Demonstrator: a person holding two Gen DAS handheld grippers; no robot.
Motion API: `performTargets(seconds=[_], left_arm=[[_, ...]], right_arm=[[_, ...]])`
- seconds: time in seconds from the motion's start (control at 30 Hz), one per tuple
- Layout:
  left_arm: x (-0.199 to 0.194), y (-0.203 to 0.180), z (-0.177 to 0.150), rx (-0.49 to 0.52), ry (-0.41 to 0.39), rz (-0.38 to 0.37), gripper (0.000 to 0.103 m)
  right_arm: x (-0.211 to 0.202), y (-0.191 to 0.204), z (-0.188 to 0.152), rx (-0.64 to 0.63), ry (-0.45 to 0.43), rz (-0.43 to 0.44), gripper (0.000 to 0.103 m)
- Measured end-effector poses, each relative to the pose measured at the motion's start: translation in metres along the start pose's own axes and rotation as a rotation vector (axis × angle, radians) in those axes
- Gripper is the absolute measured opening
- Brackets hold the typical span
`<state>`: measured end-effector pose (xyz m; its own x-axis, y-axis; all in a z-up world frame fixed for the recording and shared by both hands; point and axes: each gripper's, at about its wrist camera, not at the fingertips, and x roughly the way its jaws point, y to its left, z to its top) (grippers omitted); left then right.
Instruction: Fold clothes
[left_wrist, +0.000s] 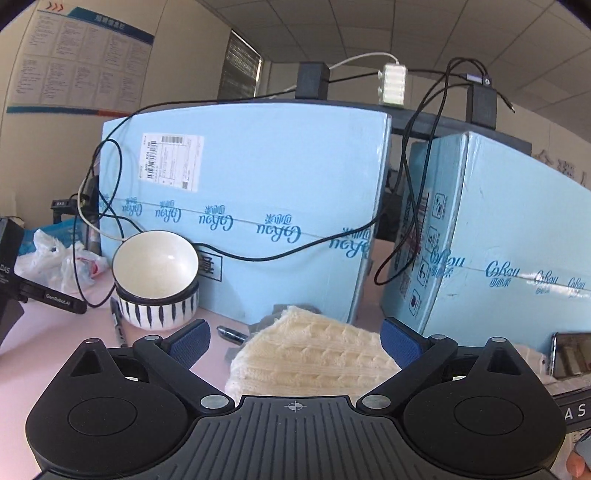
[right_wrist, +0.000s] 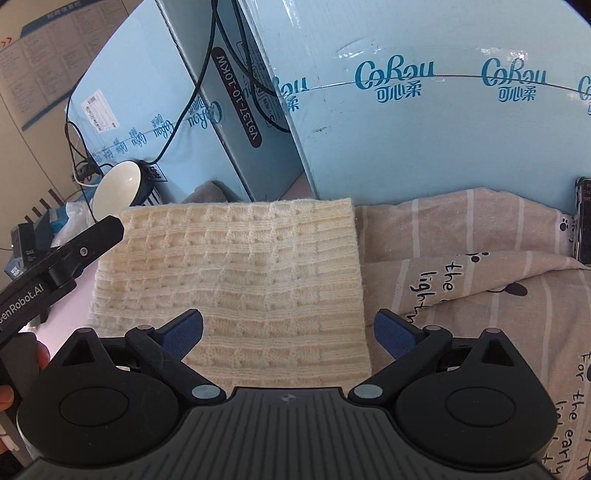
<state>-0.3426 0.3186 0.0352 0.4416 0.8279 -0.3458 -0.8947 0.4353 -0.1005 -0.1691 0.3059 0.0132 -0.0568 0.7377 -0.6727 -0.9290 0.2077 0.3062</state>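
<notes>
Both tongs, left (left_wrist: 295, 341) and right (right_wrist: 288, 332), spread over folded cream knit (right_wrist: 236, 280) beside boxes (right_wrist: 424, 129).

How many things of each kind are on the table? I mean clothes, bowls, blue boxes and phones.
Clothes: 2, cream knit and striped printed fabric
Bowls: 2, stacked
Blue boxes: 2
Phones: 1
Total: 7

Bright, even daylight, both views sharp. Strong fisheye bending, dark vignette at corners. Glare on tape of blue boxes (right_wrist: 424, 122) and inside white bowl (left_wrist: 155, 264). Shadows soft.
</notes>
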Motion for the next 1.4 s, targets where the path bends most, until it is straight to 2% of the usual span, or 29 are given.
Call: performTargets(seconds=[0.07, 0.1, 0.17, 0.2, 0.23, 0.3, 0.33, 0.37, 0.4, 0.53, 0.57, 0.67, 0.77, 0.9, 1.07, 1.2, 1.4], left_arm=[[0.017, -0.007, -0.003, 0.041, 0.043, 0.011, 0.082], [0.024, -0.011, -0.005, 0.060, 0.060, 0.018, 0.077], [0.034, -0.018, -0.012, 0.098, 0.083, 0.029, 0.058], [0.034, -0.021, -0.014, 0.119, 0.082, 0.032, 0.054], [0.033, -0.024, -0.016, 0.137, 0.072, 0.035, 0.052], [0.028, -0.028, -0.017, 0.164, 0.050, 0.037, 0.036], [0.024, -0.029, -0.016, 0.165, 0.035, 0.032, 0.022], [0.021, -0.030, -0.015, 0.165, 0.020, 0.027, 0.018], [0.017, -0.032, -0.014, 0.166, 0.005, 0.019, 0.017], [0.003, -0.040, -0.012, 0.182, -0.056, -0.009, 0.014], [-0.002, -0.044, -0.011, 0.189, -0.073, -0.016, 0.014], [-0.019, -0.051, -0.011, 0.208, -0.160, -0.053, 0.013], [-0.033, -0.052, -0.009, 0.163, -0.237, -0.102, 0.013], [-0.053, -0.056, -0.009, 0.142, -0.325, -0.148, 0.013], [-0.089, -0.066, -0.013, 0.123, -0.489, -0.205, 0.012], [-0.116, -0.080, -0.013, 0.110, -0.582, -0.271, 0.012], [-0.146, -0.129, 0.004, 0.153, -0.654, -0.400, 0.012]], right_arm=[[0.010, 0.002, -0.001, -0.034, -0.005, -0.021, 0.100], [0.013, 0.002, -0.002, -0.046, -0.014, -0.023, 0.100], [0.017, 0.000, -0.002, -0.049, -0.029, -0.014, 0.100], [0.018, -0.003, 0.000, -0.035, -0.027, 0.000, 0.098], [0.019, -0.006, 0.001, -0.021, -0.025, 0.013, 0.095], [0.018, -0.007, 0.001, -0.008, -0.038, 0.007, 0.085], [0.017, -0.008, 0.001, -0.002, -0.044, 0.004, 0.081], [0.017, -0.009, 0.001, 0.005, -0.051, 0.000, 0.072], [0.017, -0.010, 0.001, 0.011, -0.057, -0.003, 0.062], [0.013, -0.014, 0.001, 0.041, -0.086, -0.012, 0.042], [0.009, -0.015, 0.001, 0.041, -0.096, -0.011, 0.034], [-0.004, -0.017, 0.002, 0.048, -0.126, 0.014, 0.022], [-0.020, -0.018, 0.001, 0.052, -0.160, 0.044, 0.014], [-0.042, -0.016, -0.002, 0.044, -0.215, 0.064, 0.009], [-0.091, -0.017, -0.006, 0.036, -0.312, 0.065, 0.008], [-0.141, -0.021, -0.018, 0.004, -0.404, 0.007, 0.008], [-0.216, -0.046, -0.032, -0.011, -0.518, -0.106, 0.008]])
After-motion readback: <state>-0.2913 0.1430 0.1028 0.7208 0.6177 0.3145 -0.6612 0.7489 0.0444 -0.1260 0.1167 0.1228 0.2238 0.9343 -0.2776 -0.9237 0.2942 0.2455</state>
